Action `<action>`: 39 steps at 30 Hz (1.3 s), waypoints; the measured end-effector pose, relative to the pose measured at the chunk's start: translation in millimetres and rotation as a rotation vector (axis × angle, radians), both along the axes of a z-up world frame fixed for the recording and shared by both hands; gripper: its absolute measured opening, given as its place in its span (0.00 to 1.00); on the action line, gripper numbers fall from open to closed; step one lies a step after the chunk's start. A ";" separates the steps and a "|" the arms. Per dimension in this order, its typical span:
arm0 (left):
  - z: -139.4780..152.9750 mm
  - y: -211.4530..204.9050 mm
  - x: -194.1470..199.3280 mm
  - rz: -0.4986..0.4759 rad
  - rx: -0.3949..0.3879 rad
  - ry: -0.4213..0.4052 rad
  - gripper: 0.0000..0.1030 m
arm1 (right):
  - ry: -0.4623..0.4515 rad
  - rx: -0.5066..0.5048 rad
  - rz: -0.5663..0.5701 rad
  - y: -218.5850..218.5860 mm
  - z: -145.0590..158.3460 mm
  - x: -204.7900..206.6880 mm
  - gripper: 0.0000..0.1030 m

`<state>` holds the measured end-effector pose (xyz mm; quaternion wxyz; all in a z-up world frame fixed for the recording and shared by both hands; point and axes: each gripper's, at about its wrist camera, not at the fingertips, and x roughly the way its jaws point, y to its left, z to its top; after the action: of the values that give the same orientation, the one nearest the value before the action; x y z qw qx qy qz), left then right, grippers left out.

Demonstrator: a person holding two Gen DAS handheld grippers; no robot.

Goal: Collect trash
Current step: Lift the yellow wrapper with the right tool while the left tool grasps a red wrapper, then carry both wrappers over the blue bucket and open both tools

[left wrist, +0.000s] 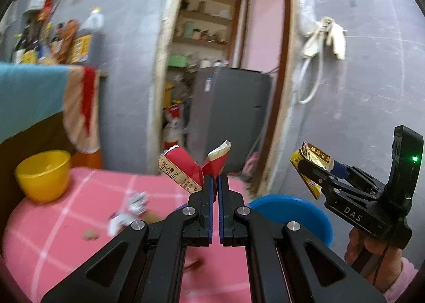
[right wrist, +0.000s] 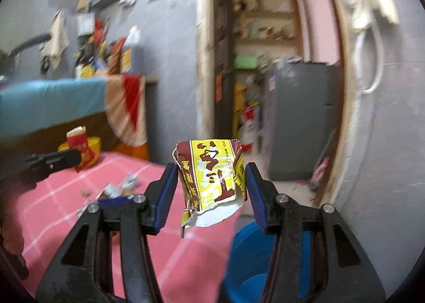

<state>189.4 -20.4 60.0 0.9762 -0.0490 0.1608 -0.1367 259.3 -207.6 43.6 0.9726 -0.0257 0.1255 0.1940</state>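
My left gripper (left wrist: 215, 178) is shut on a torn red carton (left wrist: 186, 170) and holds it in the air over the pink checked table (left wrist: 66, 236). The carton also shows in the right wrist view (right wrist: 83, 147) at the left gripper's tip. My right gripper (right wrist: 211, 170) is shut on a crumpled yellow and brown wrapper (right wrist: 212, 178), held up above the table's right edge. In the left wrist view the right gripper (left wrist: 308, 170) and the wrapper (left wrist: 314, 157) are at the right, above a blue bucket (left wrist: 292, 210). Small paper scraps (left wrist: 130, 210) lie on the table.
A yellow bowl (left wrist: 43, 175) stands at the table's far left. The blue bucket (right wrist: 252, 255) stands beside the table's right edge. Behind is a grey wall, an open doorway with a grey fridge (left wrist: 228, 114), and a cloth-covered counter (left wrist: 32, 93) at the left.
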 end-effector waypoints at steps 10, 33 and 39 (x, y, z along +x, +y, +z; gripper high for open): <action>-2.8 -78.8 48.5 -0.181 -0.041 0.049 0.02 | 0.002 0.049 -0.193 -69.8 1.1 4.6 0.50; -59.2 -115.6 111.5 -0.242 -0.074 0.381 0.31 | 0.167 0.103 -0.273 -116.3 -28.2 30.7 0.65; -35.2 -79.6 91.1 -0.140 -0.107 0.269 0.46 | 0.107 0.129 -0.272 -108.4 -17.5 22.6 0.78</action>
<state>280.5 -100.0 24.9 0.9300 -0.1072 0.2858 -0.2047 282.0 -316.0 26.1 0.9814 0.0647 0.1668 0.0691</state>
